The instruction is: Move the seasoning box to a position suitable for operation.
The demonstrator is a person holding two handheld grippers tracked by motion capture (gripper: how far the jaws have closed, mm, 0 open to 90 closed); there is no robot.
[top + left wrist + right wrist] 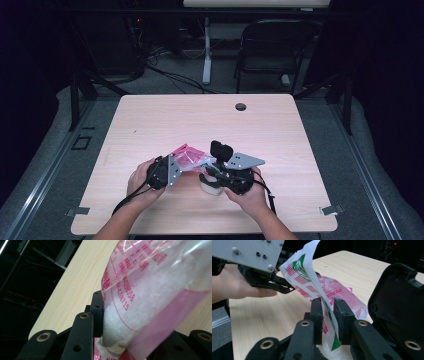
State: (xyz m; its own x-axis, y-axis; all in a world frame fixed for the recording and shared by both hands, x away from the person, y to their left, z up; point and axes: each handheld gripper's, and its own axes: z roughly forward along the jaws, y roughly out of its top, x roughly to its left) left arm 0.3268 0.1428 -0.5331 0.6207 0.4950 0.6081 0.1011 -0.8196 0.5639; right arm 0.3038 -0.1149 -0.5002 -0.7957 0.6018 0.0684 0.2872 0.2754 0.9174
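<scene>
The bag (189, 159) — clear plastic with pink print, holding white granules — is held above the bench (165, 120), near its front edge and between the two grippers.

Left gripper (172, 170): fingers (98, 312) closed on the bag. In the left gripper view one finger presses the granule-filled side; the other is hidden behind the plastic.

Right gripper (216, 172): fingers (316, 315) stand slightly apart with the bag's thin printed edge between them. A narrow gap shows on each side of the film, so no clamping is evident. A black case (398, 305) stands just beside this gripper on its right, close to the bag's pink end.

A white object (210, 186) lies on the bench directly under the right gripper; its form cannot be made out.

Clearance: the back half of the bench is bare up to the cable hole (240, 106) near the rear edge. Both side margins are free as well. The hands (142, 182) sit close to the front edge — little room remains there.
</scene>
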